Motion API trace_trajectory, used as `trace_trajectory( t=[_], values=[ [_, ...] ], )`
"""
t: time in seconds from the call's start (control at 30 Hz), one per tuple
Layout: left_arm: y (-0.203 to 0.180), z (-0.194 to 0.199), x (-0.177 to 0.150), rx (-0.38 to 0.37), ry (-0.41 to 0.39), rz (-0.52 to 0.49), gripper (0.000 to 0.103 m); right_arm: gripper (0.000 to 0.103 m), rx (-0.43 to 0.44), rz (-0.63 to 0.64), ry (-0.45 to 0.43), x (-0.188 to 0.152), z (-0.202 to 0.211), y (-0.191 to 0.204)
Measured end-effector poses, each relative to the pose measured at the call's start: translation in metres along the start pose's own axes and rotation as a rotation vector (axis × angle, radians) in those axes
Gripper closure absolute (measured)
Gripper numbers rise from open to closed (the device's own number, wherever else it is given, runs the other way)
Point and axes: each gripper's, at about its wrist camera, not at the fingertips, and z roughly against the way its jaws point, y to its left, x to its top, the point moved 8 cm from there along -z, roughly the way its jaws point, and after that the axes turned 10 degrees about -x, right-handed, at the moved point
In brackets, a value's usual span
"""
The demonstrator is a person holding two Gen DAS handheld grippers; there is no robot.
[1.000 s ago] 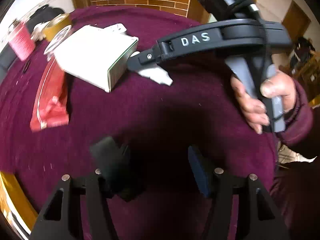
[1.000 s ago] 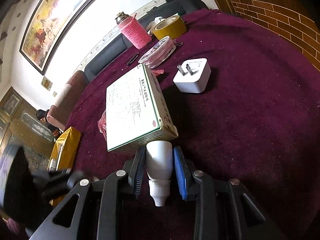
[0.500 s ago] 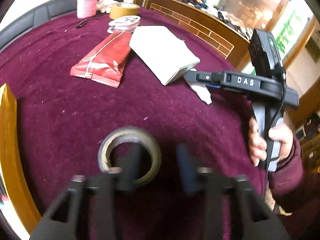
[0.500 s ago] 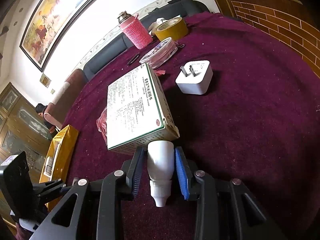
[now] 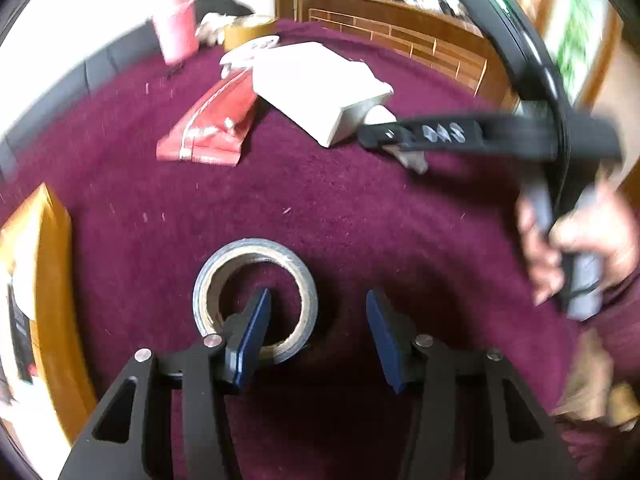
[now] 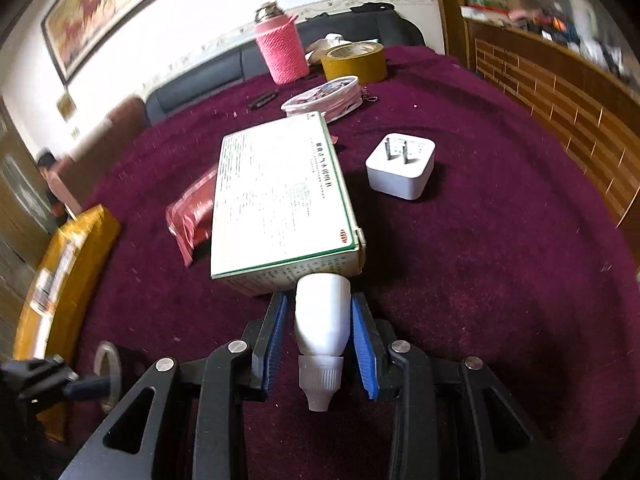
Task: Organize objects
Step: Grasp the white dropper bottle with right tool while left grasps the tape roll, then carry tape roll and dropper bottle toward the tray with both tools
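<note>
Both grippers work over the maroon cloth (image 6: 500,260). Right gripper (image 6: 320,344) clamps a white dropper bottle (image 6: 323,320), its base at the white box (image 6: 280,196). Left gripper (image 5: 316,332), jaws just widened, seemingly holds nothing; one finger sits inside the tape roll (image 5: 224,264).

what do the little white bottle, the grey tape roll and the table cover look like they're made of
White bottle: probably plastic, with a smooth matte body and a ribbed cap.
Grey tape roll: likely cloth or duct tape on a cardboard core; the outer band is dull grey and the inner ring tan and fibrous.
Table cover: looks like fabric, maybe velvet or felt; it is maroon, has a fuzzy nap and holds lint specks.
</note>
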Motion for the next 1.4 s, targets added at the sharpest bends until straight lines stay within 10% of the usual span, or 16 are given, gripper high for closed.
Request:
trace_trajectory(
  t=[0.1, 0.7, 1.4],
  values=[
    [-0.005, 0.000, 0.002, 0.002, -0.004, 0.004, 0.092, 0.074, -0.036, 0.038, 0.009, -0.001, 0.000, 0.002],
    [0.011, 0.092, -0.015, -0.255, -0.290, 0.261, 0.094, 0.074, 0.211, -0.047, 0.050, -0.033, 0.047, 0.028],
    [0.107, 0.188, -0.093, -0.045, -0.419, 0.495, 0.094, 0.074, 0.411, 0.164, 0.054, -0.030, 0.096, 0.184]
  ],
)
